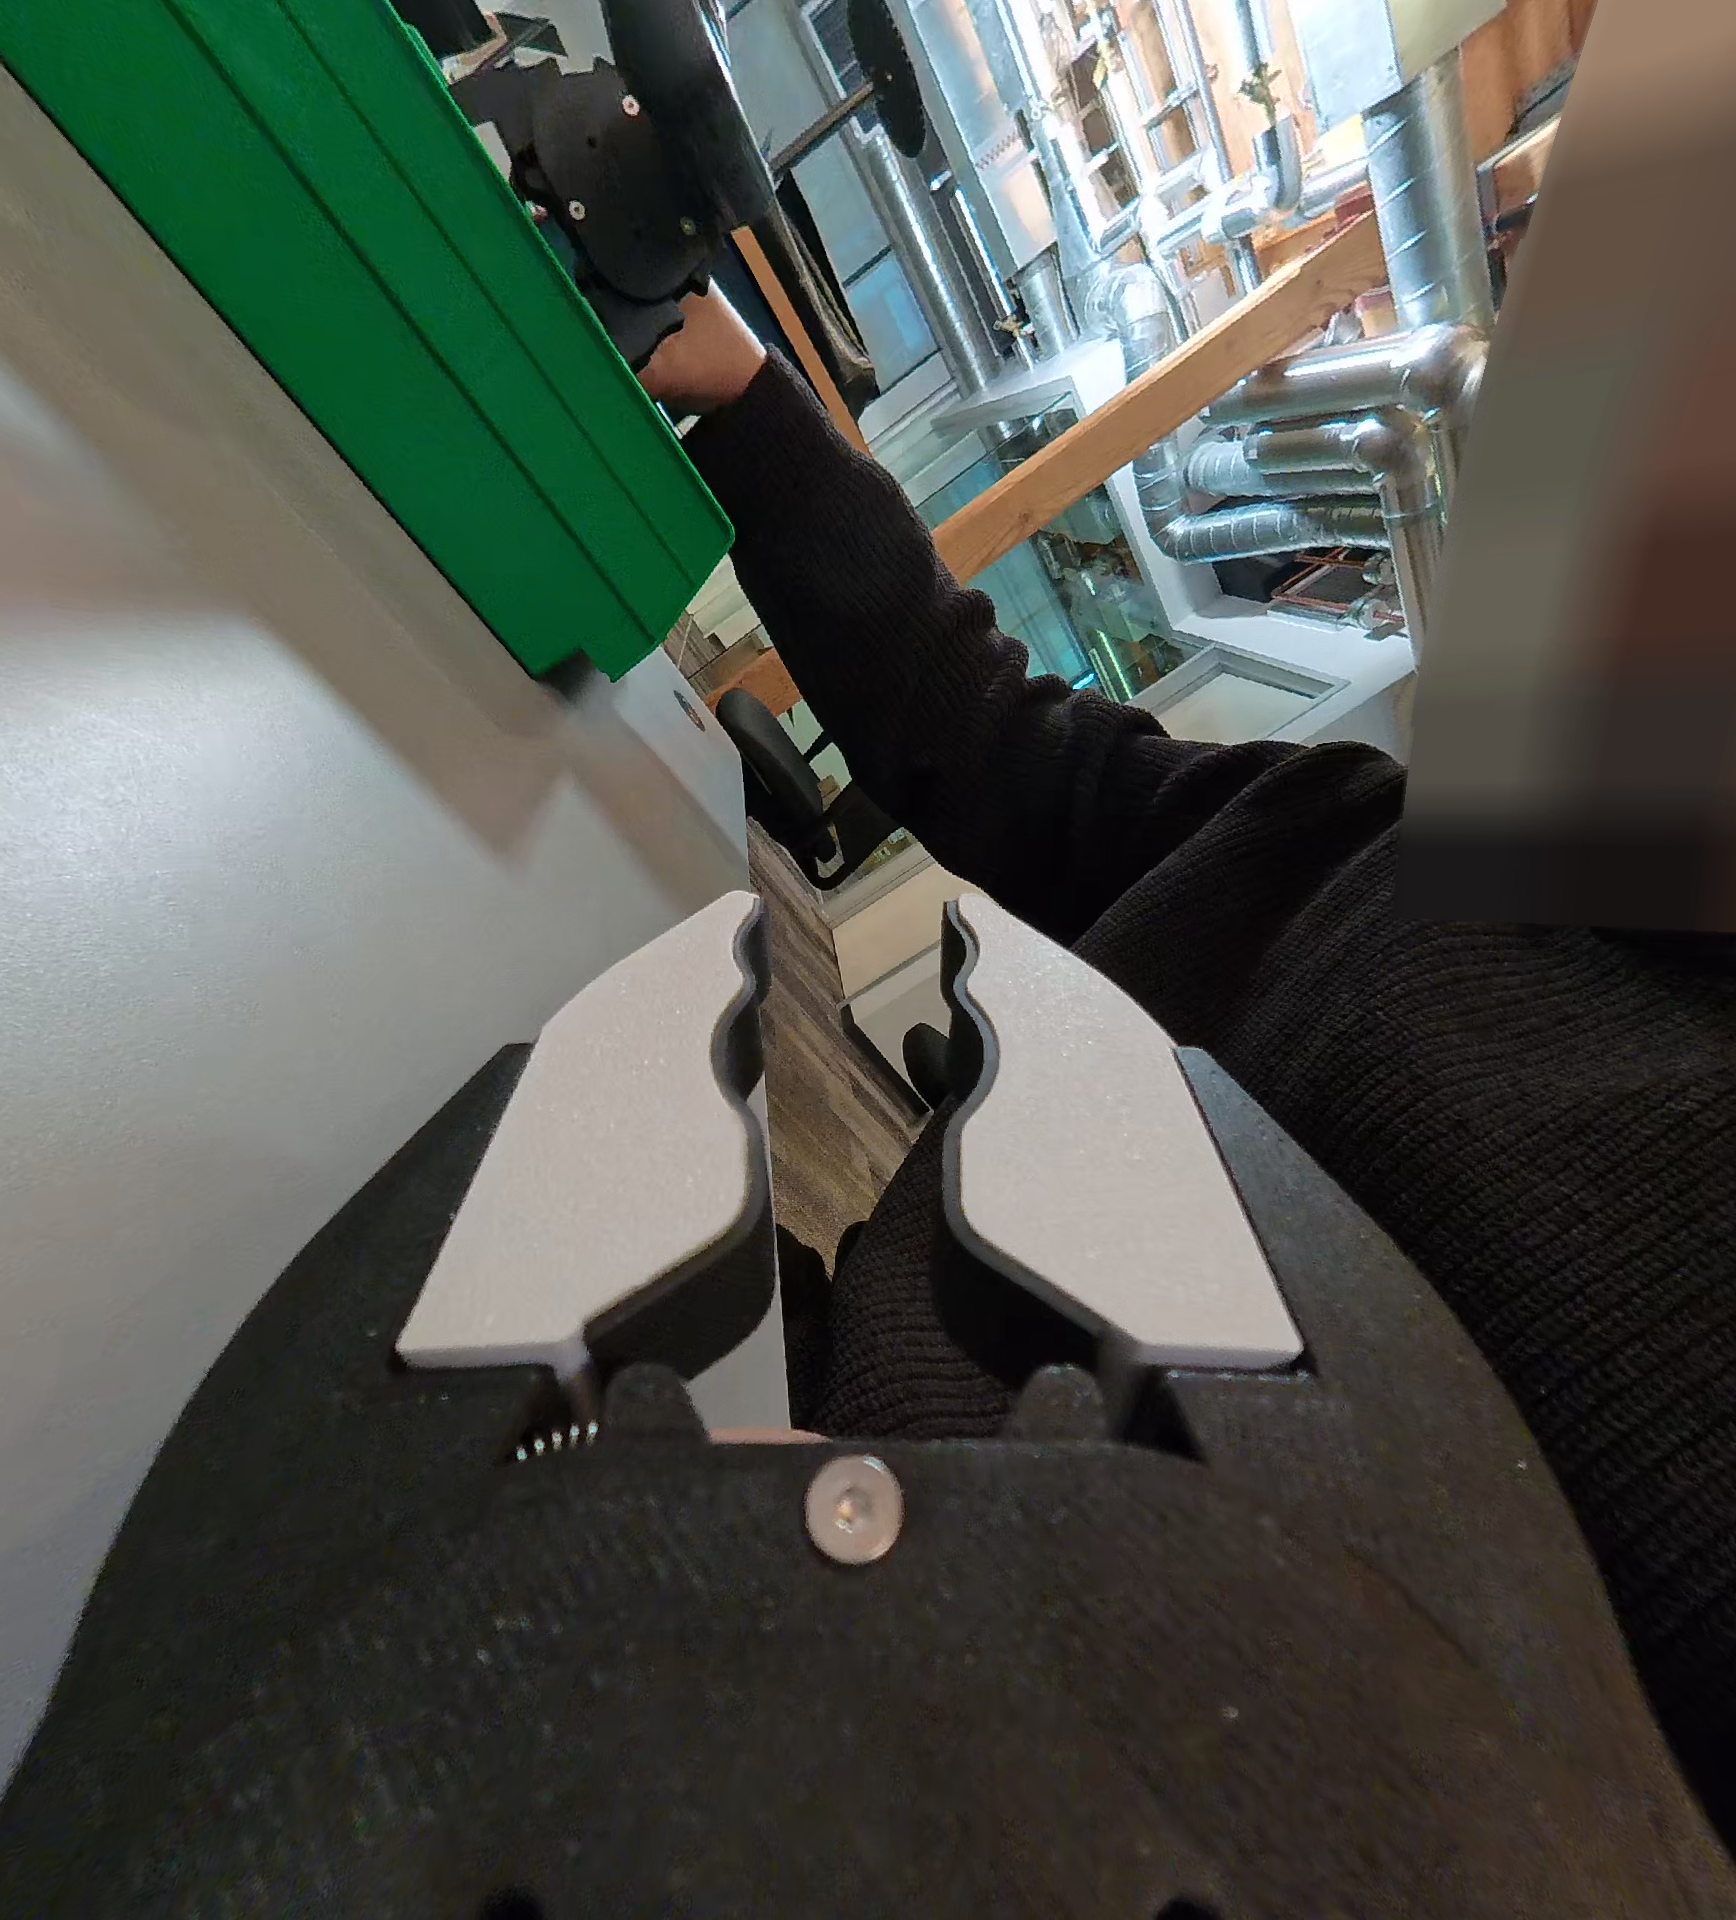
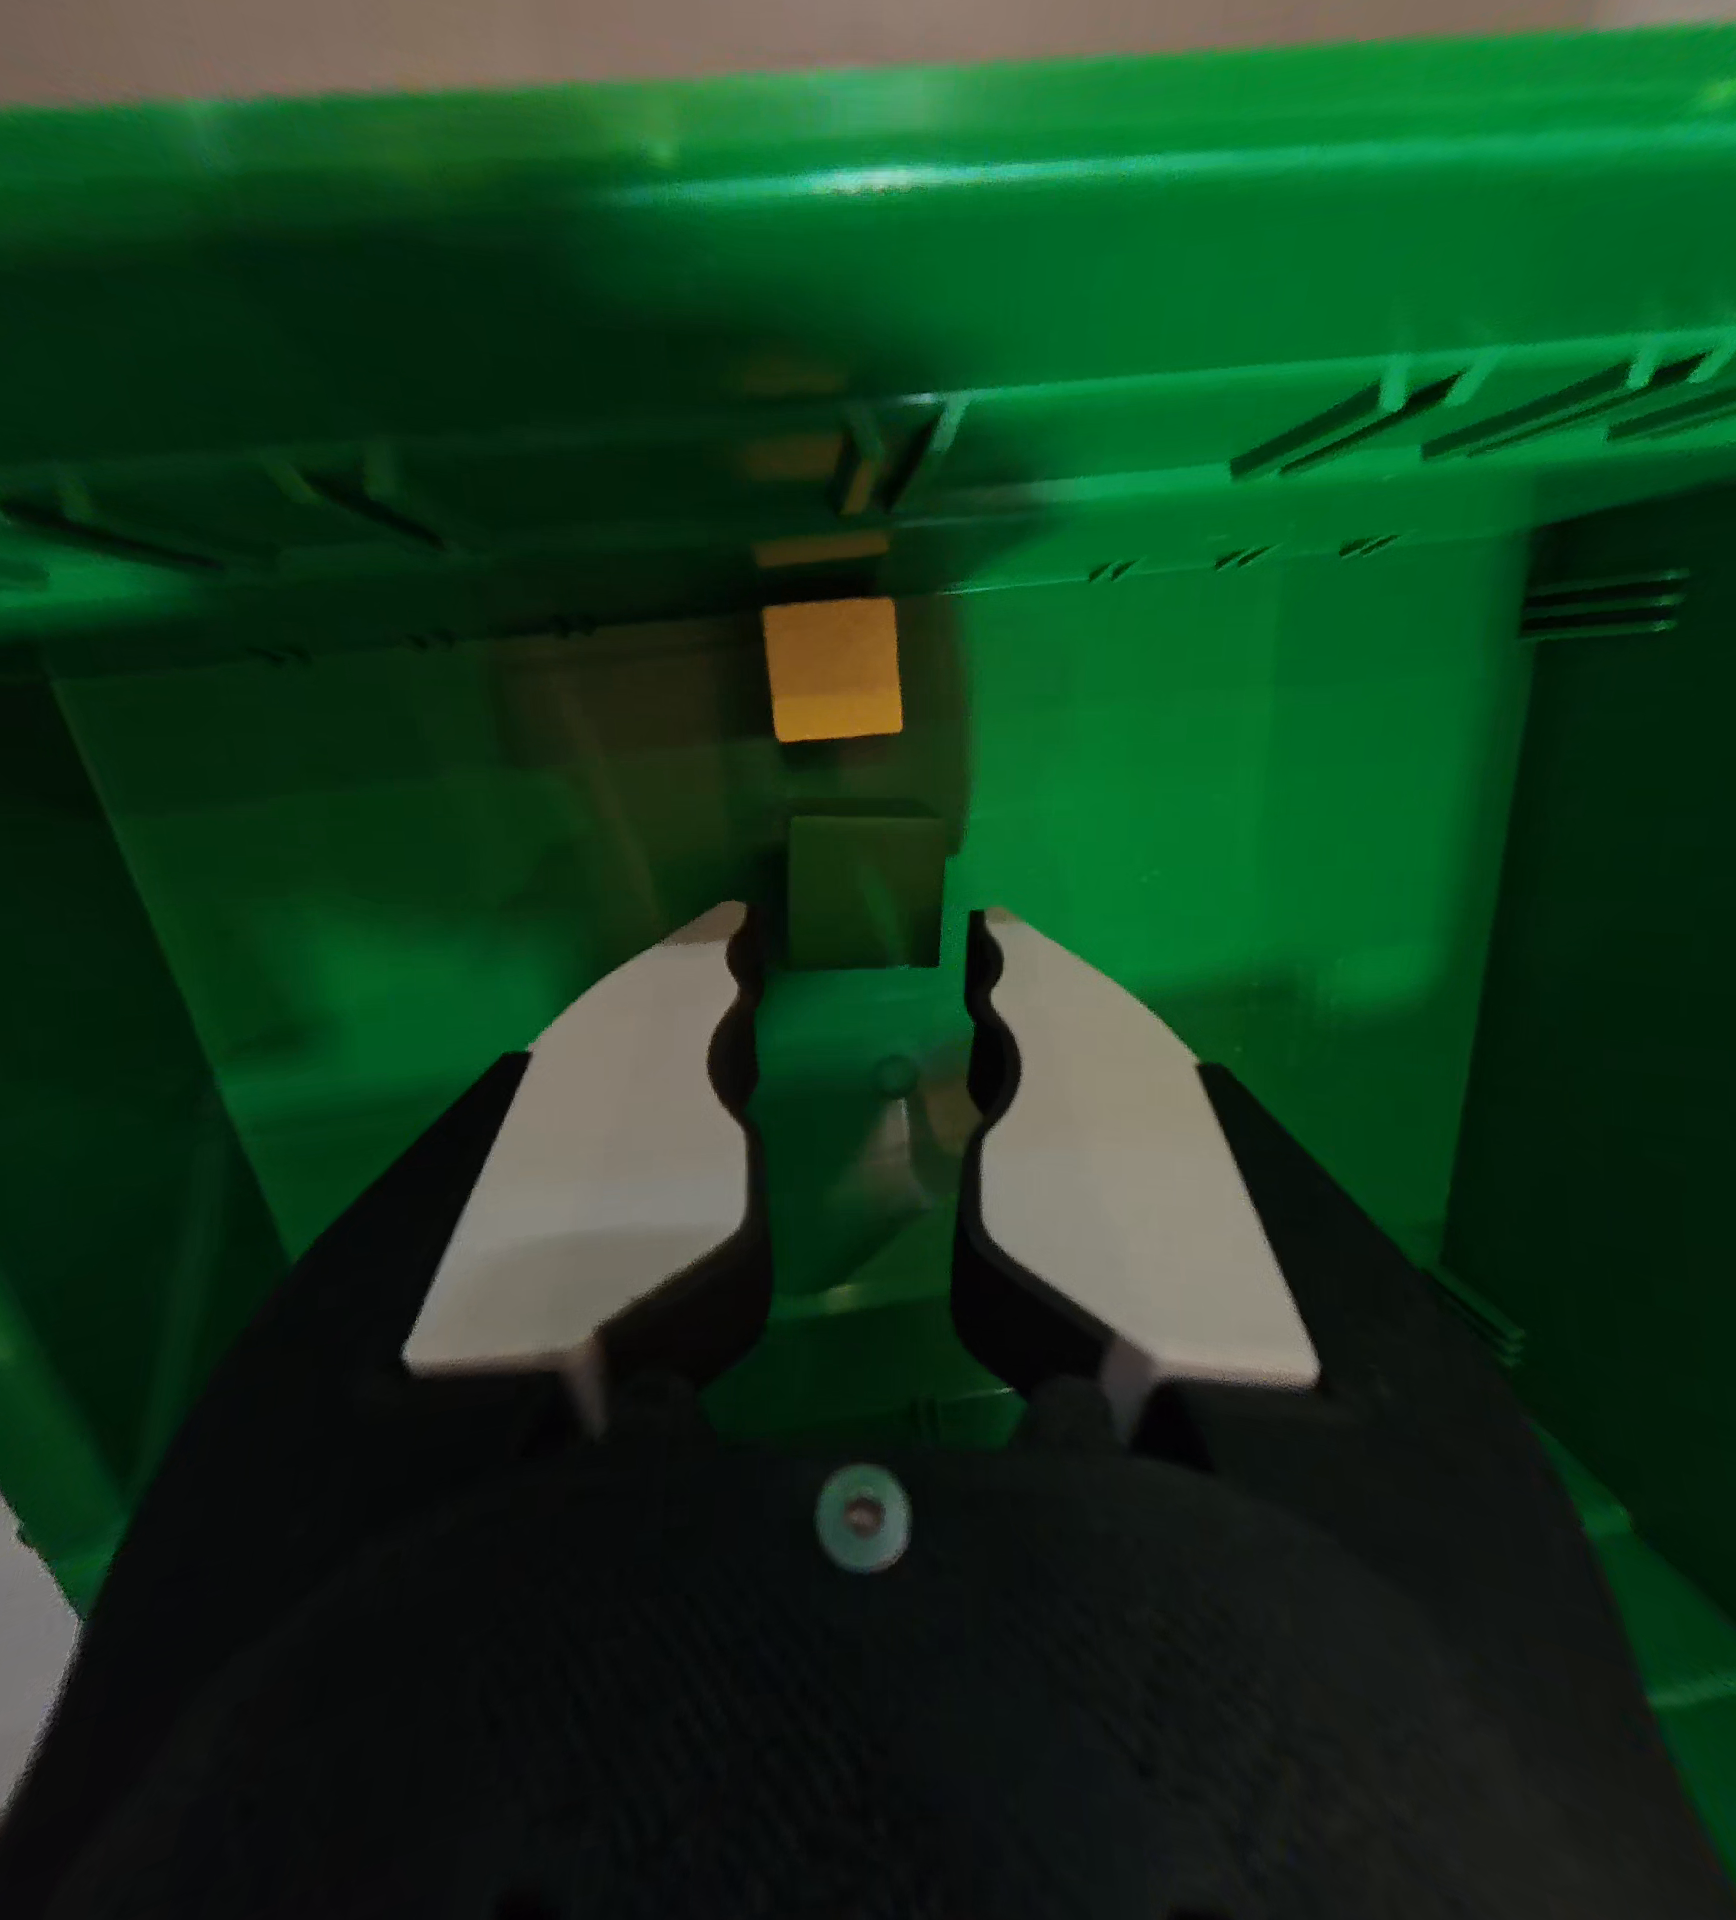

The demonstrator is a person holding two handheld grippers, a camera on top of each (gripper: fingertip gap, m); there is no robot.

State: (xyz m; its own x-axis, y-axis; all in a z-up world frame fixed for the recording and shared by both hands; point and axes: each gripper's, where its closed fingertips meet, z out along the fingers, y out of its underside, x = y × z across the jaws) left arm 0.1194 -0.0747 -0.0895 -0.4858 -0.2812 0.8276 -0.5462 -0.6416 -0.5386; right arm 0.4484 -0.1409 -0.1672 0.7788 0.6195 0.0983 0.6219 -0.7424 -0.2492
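Observation:
In the right wrist view my right gripper [image 2: 859,920] reaches into a green plastic crate [image 2: 1207,790]. Its jaws are open, with a small gap to a green cube [image 2: 864,894] that sits just at the fingertips on the crate floor. A yellow cube [image 2: 833,670] lies a little beyond it, near the far wall. In the left wrist view my left gripper [image 1: 853,935] is open and empty, pointing past the white table's edge toward a person's black sleeve [image 1: 947,675]. The crate also shows in that view [image 1: 407,343], with the other gripper [image 1: 625,187] held over it by a hand.
The white table [image 1: 168,935] fills the left of the left wrist view. A person in a black sweater [image 1: 1466,1195] stands close to the left gripper. Metal ducts and a wooden beam [image 1: 1207,364] are far behind. The crate's ribbed rim [image 2: 1051,436] is above the right gripper.

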